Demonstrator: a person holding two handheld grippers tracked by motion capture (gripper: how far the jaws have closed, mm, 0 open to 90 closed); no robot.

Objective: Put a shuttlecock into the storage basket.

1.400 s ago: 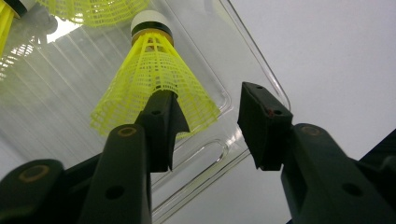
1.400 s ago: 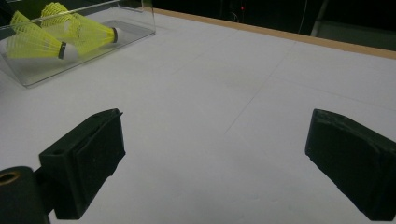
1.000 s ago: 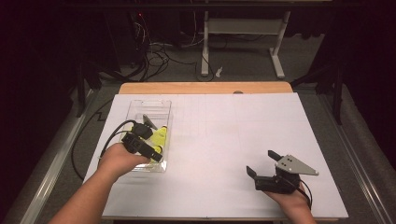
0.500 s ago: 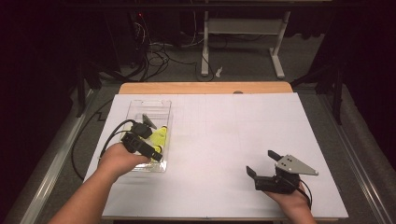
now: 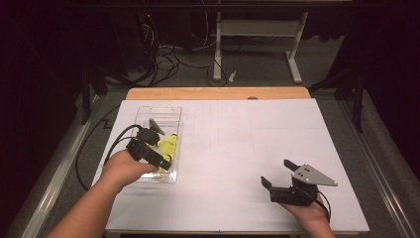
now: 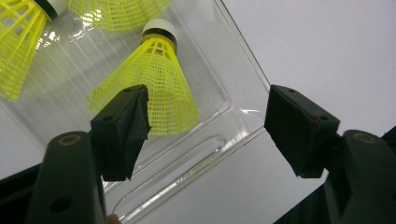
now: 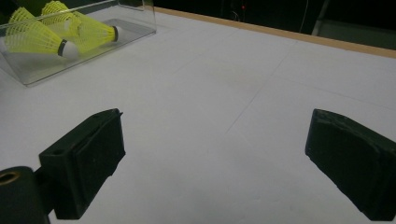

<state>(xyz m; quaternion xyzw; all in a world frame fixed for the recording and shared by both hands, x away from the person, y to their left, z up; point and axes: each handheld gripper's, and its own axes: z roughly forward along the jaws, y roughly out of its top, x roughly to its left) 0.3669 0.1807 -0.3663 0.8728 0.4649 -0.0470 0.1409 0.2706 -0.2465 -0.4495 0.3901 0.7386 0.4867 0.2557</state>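
From above I see my left tongs [image 5: 159,148] over the clear tray [image 5: 174,113] at the table's [image 5: 237,134] left side. Their own camera shows them spread wide above a yellow shuttlecock [image 6: 159,88] lying in the tray, not touching it. My right tongs [image 5: 278,174] hang open, empty, well apart.

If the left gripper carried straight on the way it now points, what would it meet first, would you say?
Most likely the clear plastic tray: the left gripper, jaws open, looks down over its near corner, with a yellow shuttlecock lying just by one jaw. Depth is hard to judge, so the shuttlecock's skirt might touch first.
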